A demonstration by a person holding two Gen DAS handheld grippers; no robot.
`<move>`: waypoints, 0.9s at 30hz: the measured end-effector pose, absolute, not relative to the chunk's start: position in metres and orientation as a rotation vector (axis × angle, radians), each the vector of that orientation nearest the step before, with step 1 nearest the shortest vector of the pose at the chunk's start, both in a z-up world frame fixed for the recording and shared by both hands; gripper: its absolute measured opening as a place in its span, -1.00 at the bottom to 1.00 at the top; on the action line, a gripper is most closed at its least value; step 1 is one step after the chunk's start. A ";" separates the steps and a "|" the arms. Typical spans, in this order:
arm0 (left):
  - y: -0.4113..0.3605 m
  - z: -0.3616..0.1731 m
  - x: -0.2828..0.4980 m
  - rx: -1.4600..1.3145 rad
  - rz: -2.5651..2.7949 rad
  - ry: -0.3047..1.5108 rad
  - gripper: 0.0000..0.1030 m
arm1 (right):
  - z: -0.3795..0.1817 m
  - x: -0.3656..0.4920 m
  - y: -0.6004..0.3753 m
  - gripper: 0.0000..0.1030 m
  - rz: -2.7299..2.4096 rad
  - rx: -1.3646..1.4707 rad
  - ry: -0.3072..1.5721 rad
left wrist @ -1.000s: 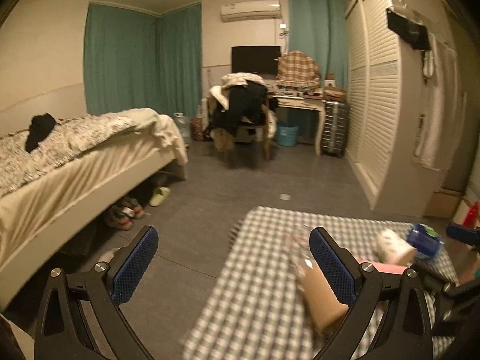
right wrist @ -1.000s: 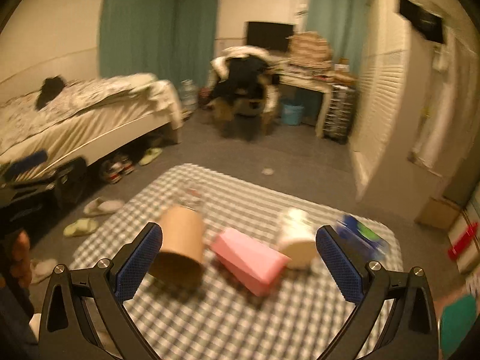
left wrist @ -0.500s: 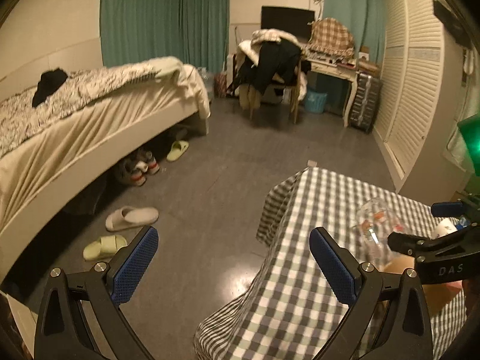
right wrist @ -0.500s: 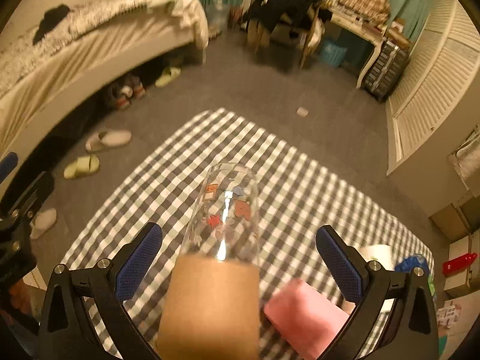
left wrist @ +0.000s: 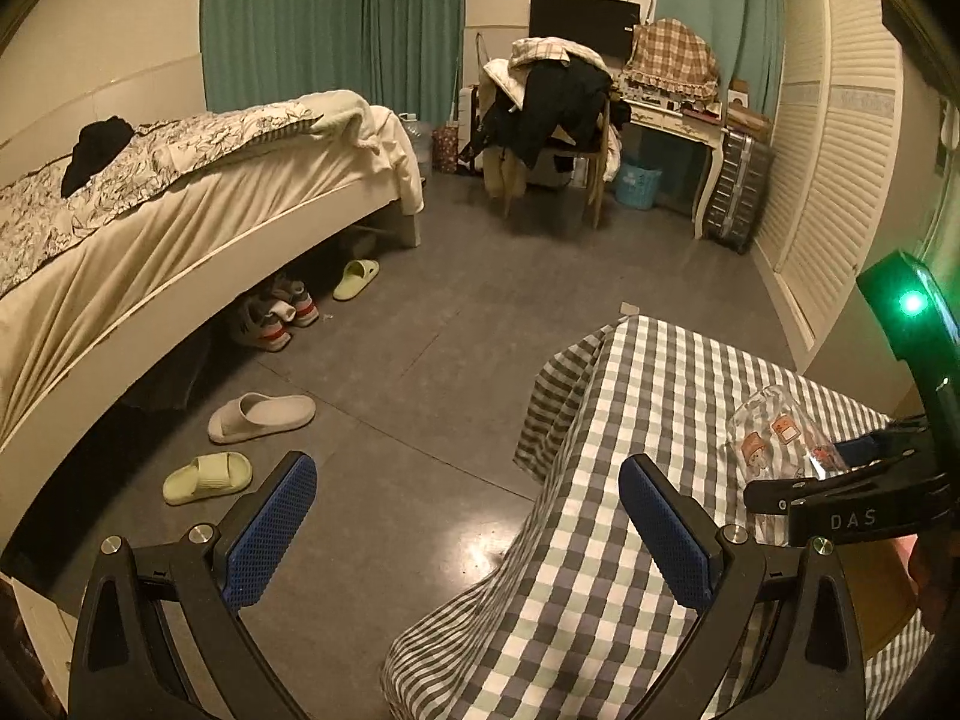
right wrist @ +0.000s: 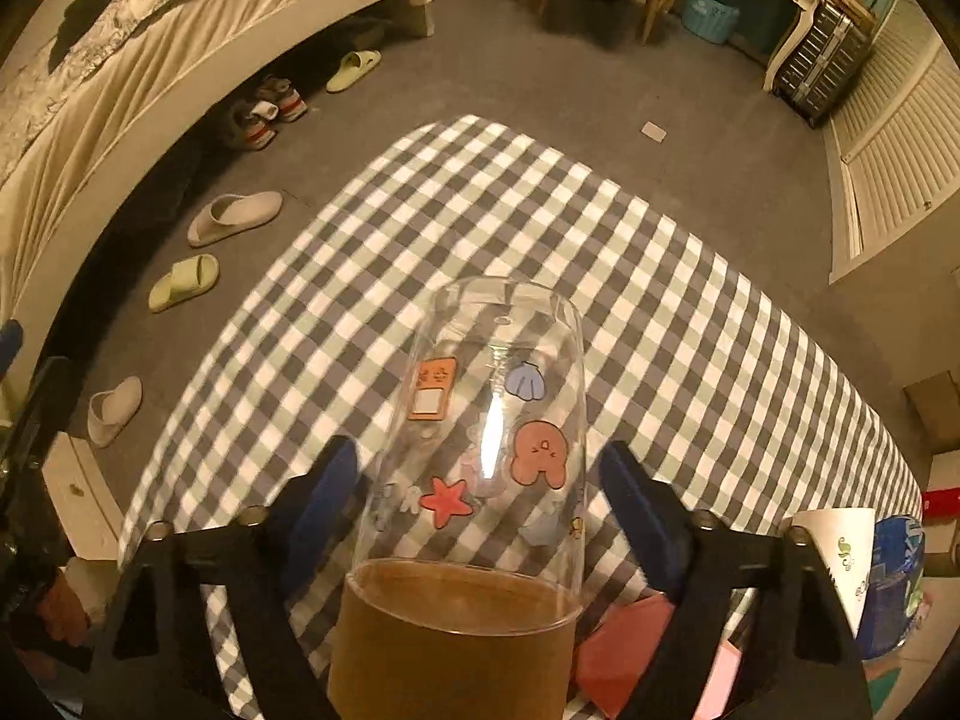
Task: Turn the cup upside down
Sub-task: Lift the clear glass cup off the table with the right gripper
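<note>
A clear glass cup with cartoon stickers lies on the checked tablecloth, its end stuck into a brown paper cup. My right gripper has its blue fingers on both sides of the glass, narrowed around it; contact with the pads is not clear. In the left wrist view the glass shows at the right with the right gripper's black frame over it. My left gripper is open and empty, off the table's left edge, above the floor.
A pink block, a white paper cup and a blue container sit at the table's right. A bed, slippers and shoes are on the floor at the left. A chair and desk stand at the back.
My right gripper has dropped closer over the glass and its fingers have narrowed around it. My left gripper has drifted slightly left, away from the table, and stays open.
</note>
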State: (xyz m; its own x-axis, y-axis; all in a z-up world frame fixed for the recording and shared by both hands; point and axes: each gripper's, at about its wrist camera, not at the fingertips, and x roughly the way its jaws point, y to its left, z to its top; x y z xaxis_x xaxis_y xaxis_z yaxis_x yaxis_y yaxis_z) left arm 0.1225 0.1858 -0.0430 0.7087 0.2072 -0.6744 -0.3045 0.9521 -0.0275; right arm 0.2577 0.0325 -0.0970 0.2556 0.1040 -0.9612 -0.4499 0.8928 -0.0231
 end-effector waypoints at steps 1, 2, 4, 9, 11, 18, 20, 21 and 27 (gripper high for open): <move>0.186 -0.042 0.123 -0.146 0.286 0.731 1.00 | -0.098 0.258 0.032 0.34 0.388 -0.321 1.266; 0.187 -0.041 0.122 -0.150 0.287 0.729 1.00 | -0.099 0.258 0.031 0.33 0.396 -0.318 1.271; 0.188 -0.040 0.120 -0.154 0.289 0.723 1.00 | -0.098 0.259 0.029 0.32 0.397 -0.313 1.259; 0.189 -0.039 0.117 -0.170 0.282 0.716 1.00 | -0.075 0.253 0.020 0.31 0.399 -0.290 1.202; 0.188 -0.039 0.116 -0.169 0.284 0.714 1.00 | -0.061 0.255 0.021 0.30 0.391 -0.277 1.173; 0.179 -0.029 0.107 -0.148 0.262 0.690 1.00 | -0.003 0.229 0.009 0.30 0.366 -0.270 1.069; 0.171 -0.024 0.100 -0.135 0.250 0.674 1.00 | 0.014 0.212 -0.002 0.30 0.349 -0.265 1.044; 0.168 -0.020 0.096 -0.132 0.241 0.661 1.00 | 0.021 0.205 -0.008 0.30 0.339 -0.260 1.034; 0.153 0.000 0.062 -0.145 0.180 0.605 1.00 | 0.065 0.140 -0.072 0.30 0.236 -0.204 0.975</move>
State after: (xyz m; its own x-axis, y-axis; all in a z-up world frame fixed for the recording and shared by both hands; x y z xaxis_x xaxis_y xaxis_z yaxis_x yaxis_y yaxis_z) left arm 0.0617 0.1528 0.0003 0.8079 0.1253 -0.5759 -0.2101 0.9741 -0.0829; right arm 0.1401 -0.0718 0.0652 0.5390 0.1055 -0.8357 -0.2880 0.9554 -0.0651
